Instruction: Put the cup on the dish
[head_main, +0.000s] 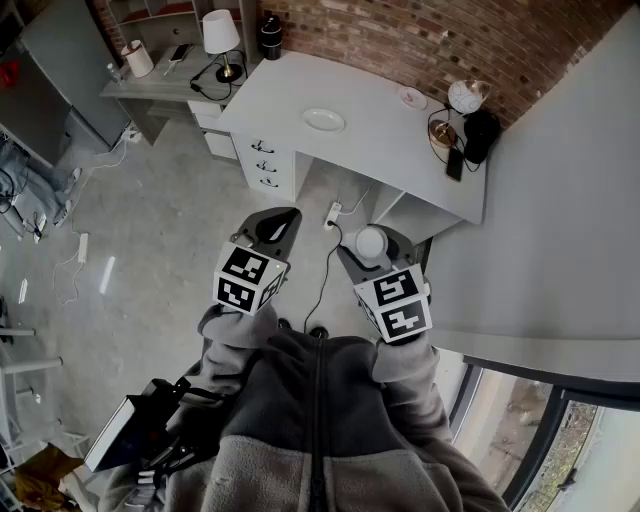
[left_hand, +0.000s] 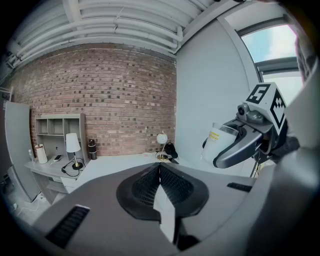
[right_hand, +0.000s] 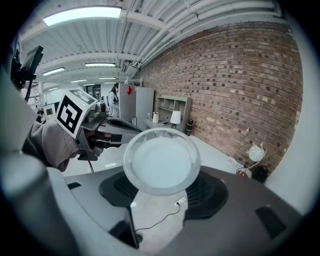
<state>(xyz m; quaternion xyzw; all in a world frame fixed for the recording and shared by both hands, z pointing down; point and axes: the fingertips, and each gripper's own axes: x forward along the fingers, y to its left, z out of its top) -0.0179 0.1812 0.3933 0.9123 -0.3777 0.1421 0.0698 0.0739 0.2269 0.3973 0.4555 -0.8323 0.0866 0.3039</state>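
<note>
A clear plastic cup (head_main: 371, 241) sits between the jaws of my right gripper (head_main: 373, 252), which is shut on it at waist height above the floor. In the right gripper view the cup's mouth (right_hand: 161, 160) faces the camera and fills the gap between the jaws. A white dish (head_main: 323, 120) lies on the white desk (head_main: 390, 150) ahead, well away from both grippers. My left gripper (head_main: 281, 218) is held beside the right one, shut and holding nothing (left_hand: 160, 170). From the left gripper view the cup (left_hand: 220, 142) shows in the other gripper at the right.
The desk has drawers (head_main: 265, 165) at its left end and carries a small pink saucer (head_main: 411, 97), a globe lamp (head_main: 466, 97) and dark items (head_main: 478, 135). A power strip (head_main: 333, 213) and cable lie on the floor. A second desk with a lamp (head_main: 220, 35) stands at the left; a grey wall (head_main: 560, 200) at the right.
</note>
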